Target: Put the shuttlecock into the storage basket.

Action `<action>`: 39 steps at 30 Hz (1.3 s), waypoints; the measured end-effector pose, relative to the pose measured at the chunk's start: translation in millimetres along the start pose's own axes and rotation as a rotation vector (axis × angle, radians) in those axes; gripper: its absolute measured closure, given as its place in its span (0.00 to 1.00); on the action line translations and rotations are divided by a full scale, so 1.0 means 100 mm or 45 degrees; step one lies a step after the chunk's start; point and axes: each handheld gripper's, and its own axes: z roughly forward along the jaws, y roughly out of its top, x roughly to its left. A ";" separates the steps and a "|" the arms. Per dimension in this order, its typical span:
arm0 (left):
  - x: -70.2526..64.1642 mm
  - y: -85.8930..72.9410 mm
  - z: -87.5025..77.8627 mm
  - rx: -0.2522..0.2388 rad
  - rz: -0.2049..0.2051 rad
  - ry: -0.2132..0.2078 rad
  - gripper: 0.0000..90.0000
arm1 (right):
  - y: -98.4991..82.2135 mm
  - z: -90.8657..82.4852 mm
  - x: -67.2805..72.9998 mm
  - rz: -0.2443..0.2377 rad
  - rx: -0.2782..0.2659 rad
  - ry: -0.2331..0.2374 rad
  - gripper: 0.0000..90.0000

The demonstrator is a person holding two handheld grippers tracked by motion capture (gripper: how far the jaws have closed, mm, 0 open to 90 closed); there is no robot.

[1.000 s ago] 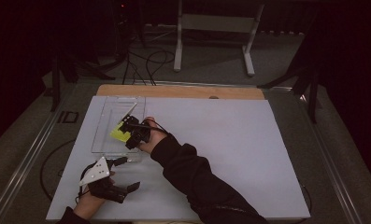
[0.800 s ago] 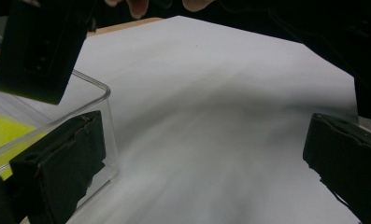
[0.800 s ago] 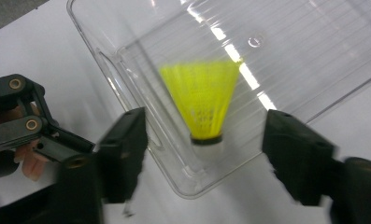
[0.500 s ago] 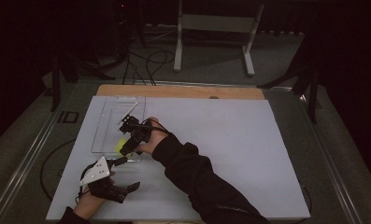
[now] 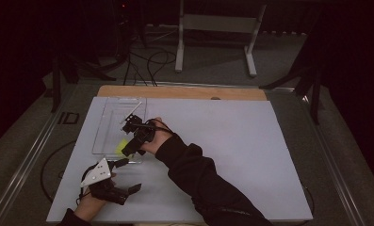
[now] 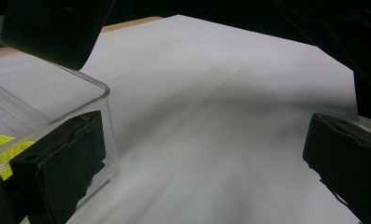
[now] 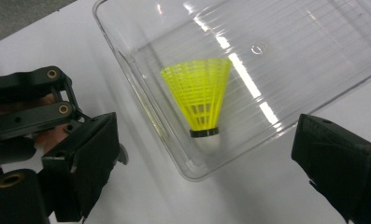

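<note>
A yellow plastic shuttlecock (image 7: 199,100) lies on its side inside a clear plastic tray (image 7: 127,70), cork end toward the tray's near corner. My right gripper (image 7: 206,154) hovers over it, open, its jaws having just been opening, with no pad touching the shuttlecock. In the high view the right gripper (image 5: 130,146) is over the tray's (image 5: 104,122) near end, above the shuttlecock (image 5: 123,143). My left gripper (image 5: 128,175) rests open on the table just in front of the tray. In its own view the left gripper (image 6: 204,140) holds nothing, and the tray corner (image 6: 99,88) stands beside its left jaw.
A thin white stick (image 5: 130,113) lies in the tray's far half. The white table board (image 5: 231,141) stretches wide to the right. A wooden strip (image 5: 175,92) runs along its far edge. A metal stand (image 5: 213,28) and cables are on the floor behind.
The right gripper's jaws went from shut on the shuttlecock to wide open, and the shuttlecock now lies loose in the tray. The left hand stayed put.
</note>
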 end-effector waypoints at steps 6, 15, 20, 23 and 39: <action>0.00 0.00 0.01 -0.001 -0.001 0.001 0.00 | -0.03 -0.04 -0.02 -0.002 -0.010 -0.016 0.08; 0.00 0.00 0.02 0.002 -0.004 -0.004 0.00 | -0.09 -0.09 -0.08 0.009 -0.031 -0.044 0.08; 0.00 0.00 0.02 0.003 -0.004 -0.003 0.00 | -0.12 -0.12 -0.09 0.003 -0.043 -0.056 0.09; 0.01 0.00 0.02 0.006 -0.004 -0.003 0.00 | -0.14 -0.14 -0.10 0.000 -0.048 -0.062 0.08; 0.01 0.00 0.03 0.005 -0.009 -0.003 0.00 | -0.36 -0.29 -0.19 -0.021 -0.084 -0.095 0.09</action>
